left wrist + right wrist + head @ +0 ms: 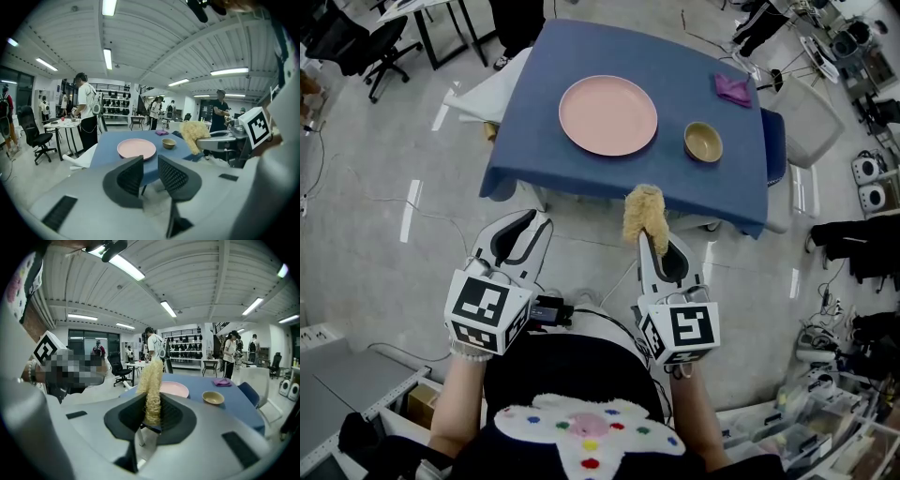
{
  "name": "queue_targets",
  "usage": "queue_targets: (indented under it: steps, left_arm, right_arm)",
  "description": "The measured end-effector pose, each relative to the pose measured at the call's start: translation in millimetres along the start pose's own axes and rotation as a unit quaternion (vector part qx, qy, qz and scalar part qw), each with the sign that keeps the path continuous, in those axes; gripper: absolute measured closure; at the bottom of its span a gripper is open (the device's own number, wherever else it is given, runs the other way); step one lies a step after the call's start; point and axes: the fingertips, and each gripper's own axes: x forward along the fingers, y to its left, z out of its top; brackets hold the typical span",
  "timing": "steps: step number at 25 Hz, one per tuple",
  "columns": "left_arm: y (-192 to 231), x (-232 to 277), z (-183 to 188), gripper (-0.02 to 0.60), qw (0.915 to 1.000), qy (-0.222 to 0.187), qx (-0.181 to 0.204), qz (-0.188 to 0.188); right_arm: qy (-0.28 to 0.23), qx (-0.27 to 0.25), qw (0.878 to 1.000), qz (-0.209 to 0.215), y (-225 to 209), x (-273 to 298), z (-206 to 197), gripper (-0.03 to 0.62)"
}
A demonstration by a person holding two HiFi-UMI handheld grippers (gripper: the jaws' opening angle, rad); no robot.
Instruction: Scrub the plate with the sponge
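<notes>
Holding the yellow sponge [643,214] clamped upright, right tongs [645,239] hover lower centre, short of the blue tabletop [703,75]. Beside them, left tongs [528,228] gape, empty. Pink plate [607,115] lies upper centre, well apart from the sponge; scrubbing apparently not yet begun.

Pink plate [607,115], tan bowl [703,142], purple cloth [733,89], blue table [675,70], yellow sponge [644,214].

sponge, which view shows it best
Right gripper view: the sponge stands close and centred, clamped between the jaws. Head view shows it small, from above; left gripper view shows it from the side, farther off.
</notes>
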Motion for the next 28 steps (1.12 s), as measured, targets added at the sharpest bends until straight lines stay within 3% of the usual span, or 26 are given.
queue_targets:
  steps: [13, 22, 28]
  left_arm:
    - [-10.0, -0.9, 25.9, 0.486, 0.9975, -0.046, -0.001, 0.054]
    - [-26.4, 18.1, 25.0, 0.486, 0.9979, -0.044, 0.002, 0.047]
    - [-12.2, 50.5, 28.7, 0.486, 0.9988, -0.039, 0.000, 0.028]
  right_arm:
    - [-0.005, -0.009, 1.000, 0.011, -32.2, -24.5, -10.9, 0.537]
    - [-0.008, 0.008, 1.000, -0.003, -52.9, -32.0, -20.8, 0.537]
    - [-0.001, 0.013, 1.000, -0.020, -68.7, -7.4, -20.4, 0.537]
